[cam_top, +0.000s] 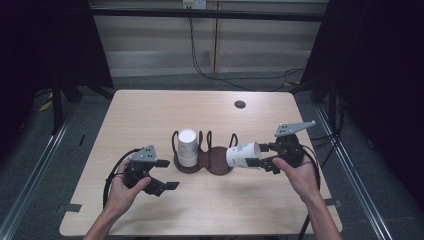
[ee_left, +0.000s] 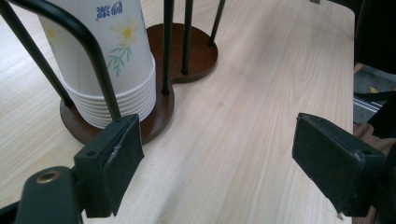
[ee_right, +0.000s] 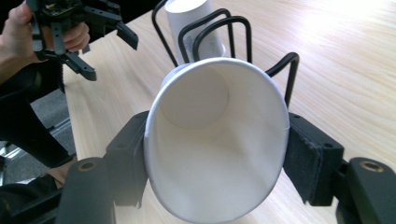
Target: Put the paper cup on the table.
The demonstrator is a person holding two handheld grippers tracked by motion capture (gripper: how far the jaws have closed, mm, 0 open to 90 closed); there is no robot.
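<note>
A brown wooden cup holder (cam_top: 215, 162) with black wire hoops stands mid-table. Its left bay holds an upside-down stack of white paper cups (cam_top: 187, 147) printed with flowers (ee_left: 100, 51). My right gripper (cam_top: 260, 156) is shut on a single paper cup (cam_top: 242, 155), held on its side just right of the holder's right bay, base toward the holder. In the right gripper view the cup's open mouth (ee_right: 215, 140) faces the camera, squeezed slightly oval between both pads. My left gripper (cam_top: 167, 175) is open with nothing between its jaws (ee_left: 224, 168), low over the table just front-left of the holder.
A round dark hole (cam_top: 240, 104) sits in the tabletop near the far edge. Cables trail from both grippers. The table's front edge (cam_top: 200, 232) is near the person's forearms. Metal rails run along the floor on both sides.
</note>
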